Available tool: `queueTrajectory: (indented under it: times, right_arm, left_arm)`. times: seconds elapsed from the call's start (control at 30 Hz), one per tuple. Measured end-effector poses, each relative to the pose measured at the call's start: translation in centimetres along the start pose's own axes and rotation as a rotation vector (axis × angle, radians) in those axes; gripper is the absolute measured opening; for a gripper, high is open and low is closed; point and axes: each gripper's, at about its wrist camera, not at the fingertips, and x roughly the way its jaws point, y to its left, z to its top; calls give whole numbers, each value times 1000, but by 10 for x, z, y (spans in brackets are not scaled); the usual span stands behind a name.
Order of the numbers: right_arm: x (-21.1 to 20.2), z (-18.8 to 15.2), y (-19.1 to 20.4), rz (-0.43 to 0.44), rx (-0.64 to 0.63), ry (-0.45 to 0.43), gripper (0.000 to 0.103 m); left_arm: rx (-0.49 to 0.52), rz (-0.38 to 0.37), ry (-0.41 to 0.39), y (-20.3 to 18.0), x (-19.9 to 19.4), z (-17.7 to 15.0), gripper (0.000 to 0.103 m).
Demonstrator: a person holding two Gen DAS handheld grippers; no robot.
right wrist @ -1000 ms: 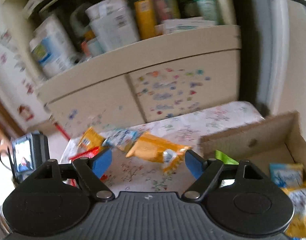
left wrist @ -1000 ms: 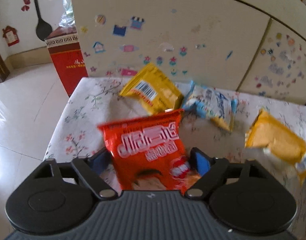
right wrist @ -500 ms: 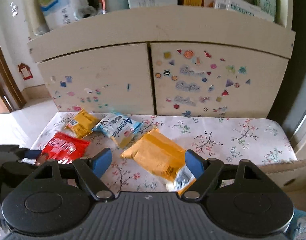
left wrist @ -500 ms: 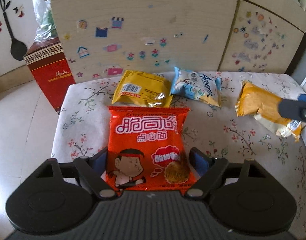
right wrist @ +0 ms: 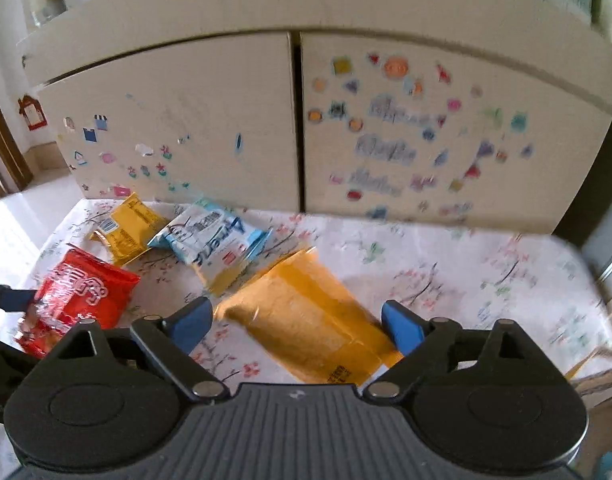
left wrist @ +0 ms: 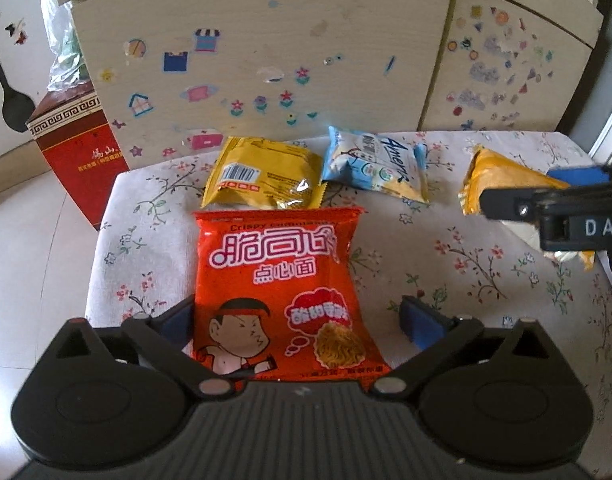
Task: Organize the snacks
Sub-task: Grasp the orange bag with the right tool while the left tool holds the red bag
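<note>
Four snack packs lying flat: red noodle bag [left wrist: 277, 292] up front, yellow pack [left wrist: 261, 178], light-blue pack [left wrist: 376, 164], orange pack [right wrist: 310, 316] off right.

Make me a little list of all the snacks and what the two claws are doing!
red noodle packet: flat on the flowered tablecloth, between the left claw fingers
left claw: opening, right pad clear of the packet
orange packet: between the right claw fingers, not gripped
right claw: opening
yellow packet: behind the red one
blue-white packet: beside the yellow one
</note>
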Motion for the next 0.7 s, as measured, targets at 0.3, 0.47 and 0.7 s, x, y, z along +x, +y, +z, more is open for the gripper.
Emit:
queueTrajectory:
  times: [0.3,0.47,0.7]
  right_arm:
    - [-6,-6,-11,176,156,135,94]
    - [-1,-11,-8,76,182,121,94]
    - [6,-14,8,-53,140,90,83]
  left_arm:
    - [5,-12,7,1,2,2,103]
    - [2,-9,3,1,2,1,103]
    - [4,-3,-1,0,4,4,103]
